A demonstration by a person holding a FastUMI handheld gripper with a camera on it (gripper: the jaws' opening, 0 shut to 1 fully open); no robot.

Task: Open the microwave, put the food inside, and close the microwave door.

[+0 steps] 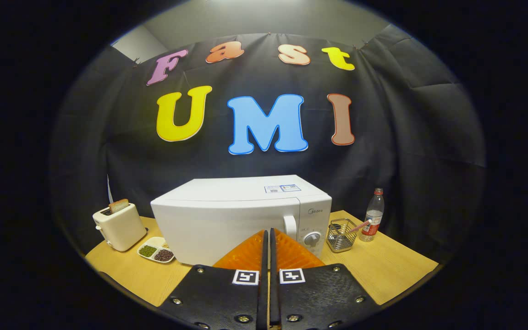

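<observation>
The microwave stood on the table just ahead of my fingers, door closed, its handle and one dial showing beside my fingertips. The lower part of its front was hidden behind my tongs, so I could not see the bottom of the door or whatever controls sat below the dial. My tongs were closed, the two fingers lying side by side with only a thin slit between them, and they had hold of nothing.

Left of the microwave sat a toaster with a slice of bread sticking out of its slot; the rest of the slice was down inside. Just beside it lay a divided dish holding green and dark grains, partly cut off by the microwave's corner. To the right stood a wire basket, and near it a bottle with a straw. The basket's contents were too small to make out.
</observation>
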